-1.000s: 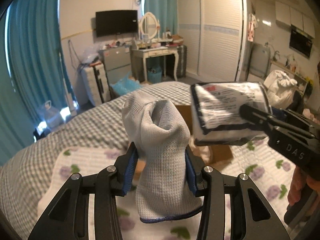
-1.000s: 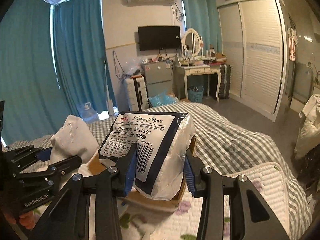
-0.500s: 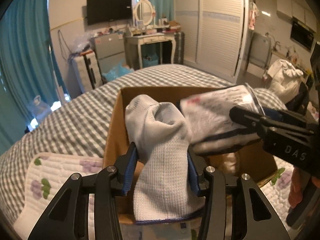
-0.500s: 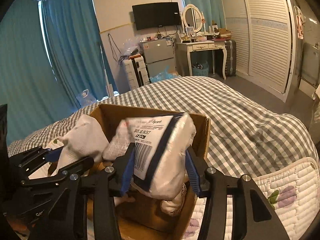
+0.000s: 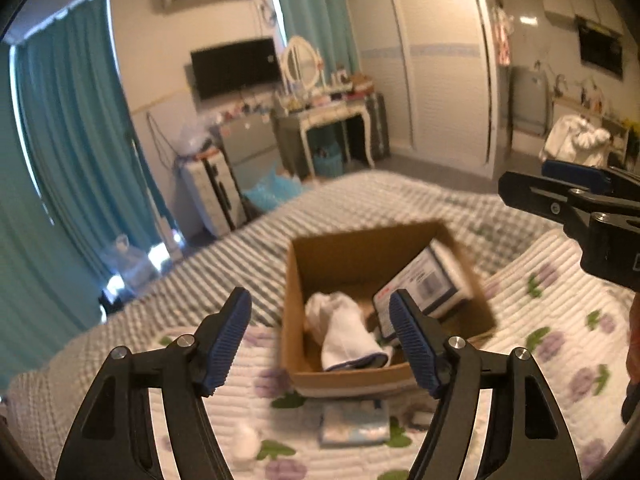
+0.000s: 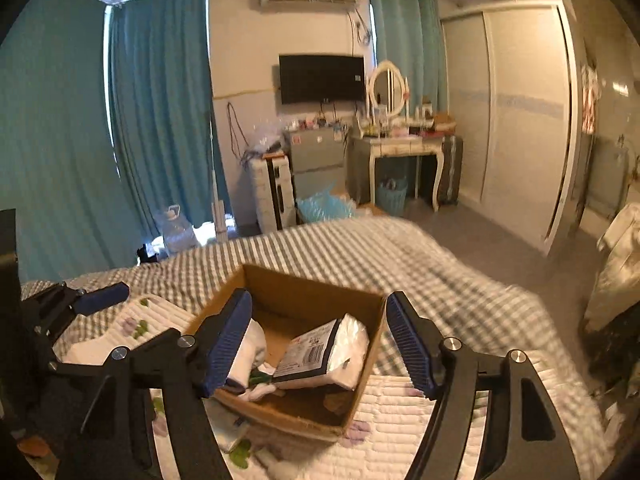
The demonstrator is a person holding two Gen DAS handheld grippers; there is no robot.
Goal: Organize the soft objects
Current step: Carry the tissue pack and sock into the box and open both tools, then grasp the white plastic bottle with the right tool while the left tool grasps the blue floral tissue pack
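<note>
An open cardboard box (image 5: 352,256) (image 6: 308,292) sits on the bed. Inside it lie a white-grey sock (image 5: 348,332) (image 6: 250,350) on the left and a plastic-wrapped tissue pack (image 5: 426,284) (image 6: 326,354) on the right. My left gripper (image 5: 320,340) is open and empty, raised above and in front of the box. My right gripper (image 6: 318,340) is open and empty above the box; it also shows at the right edge of the left wrist view (image 5: 576,200). The left gripper shows at the left of the right wrist view (image 6: 76,304).
The box rests on a white quilt with purple flowers (image 5: 552,320) (image 6: 420,420) over a grey checked bedspread (image 6: 360,248). A light blue packet (image 5: 354,424) and a small white object (image 5: 244,444) lie on the quilt in front of the box. Furniture stands beyond the bed.
Both grippers opened and drew back upward. The sock and the tissue pack left the jaws and now lie inside the box.
</note>
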